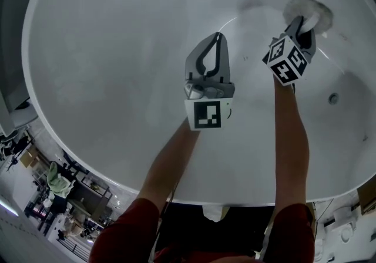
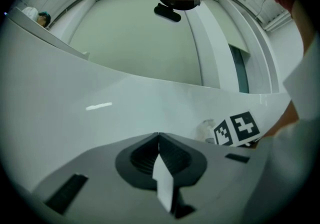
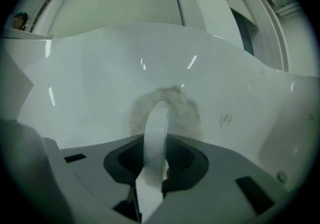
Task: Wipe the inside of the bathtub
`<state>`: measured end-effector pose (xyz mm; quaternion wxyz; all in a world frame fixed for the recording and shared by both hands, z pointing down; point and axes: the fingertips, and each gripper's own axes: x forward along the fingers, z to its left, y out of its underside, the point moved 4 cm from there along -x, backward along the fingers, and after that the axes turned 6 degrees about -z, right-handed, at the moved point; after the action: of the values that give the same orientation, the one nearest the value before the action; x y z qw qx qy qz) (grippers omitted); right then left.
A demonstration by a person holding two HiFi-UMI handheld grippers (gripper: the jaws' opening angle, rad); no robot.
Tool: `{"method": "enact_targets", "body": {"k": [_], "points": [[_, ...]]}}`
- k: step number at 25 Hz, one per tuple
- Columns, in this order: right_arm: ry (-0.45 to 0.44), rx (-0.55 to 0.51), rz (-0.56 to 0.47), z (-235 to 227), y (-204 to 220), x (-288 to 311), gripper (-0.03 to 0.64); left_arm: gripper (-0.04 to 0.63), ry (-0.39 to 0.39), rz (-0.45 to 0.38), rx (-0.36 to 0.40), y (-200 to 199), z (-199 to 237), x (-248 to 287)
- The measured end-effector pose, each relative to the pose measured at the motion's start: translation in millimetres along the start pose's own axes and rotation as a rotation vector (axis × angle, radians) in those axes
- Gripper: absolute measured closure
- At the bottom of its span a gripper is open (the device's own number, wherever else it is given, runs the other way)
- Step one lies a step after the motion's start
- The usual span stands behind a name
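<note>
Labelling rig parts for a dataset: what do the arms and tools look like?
The left tool and right tool are grey plastic; each carries a white cube with black square markers. The arms are bare below dark red sleeves.

bathtub [image 1: 117, 50] white | left tongs [image 1: 218, 36] grey | right tongs [image 1: 301, 22] grey | marker cubes [image 1: 207, 114] black-and-white squares | cloth [image 1: 312, 8] at right tongs' tip pale grey | sleeves [image 1: 126, 229] dark red
</note>
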<state>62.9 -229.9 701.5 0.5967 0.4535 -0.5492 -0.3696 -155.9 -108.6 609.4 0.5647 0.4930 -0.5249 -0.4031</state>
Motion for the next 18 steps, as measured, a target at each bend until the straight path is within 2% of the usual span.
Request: {"method": "enact_targets", "body": {"k": [8,13,18], "points": [[-0.248,-0.107,-0.016,115.0,-6.5,-4.5,0.525,0.580,-0.083,-0.008,-0.008,-2.2,60.4,-10.3],[-0.287,-0.124,-0.017,165.2,-8.5,-13.6,0.526,0.580,-0.141,0.005,-0.022,1.3,97.0,-22.7],[-0.403,-0.151,0.011,198.4,-4.4,-25.7,0.525,0.580,-0.168,-0.004,-0.041,1.2,106.0,-24.9]]}}
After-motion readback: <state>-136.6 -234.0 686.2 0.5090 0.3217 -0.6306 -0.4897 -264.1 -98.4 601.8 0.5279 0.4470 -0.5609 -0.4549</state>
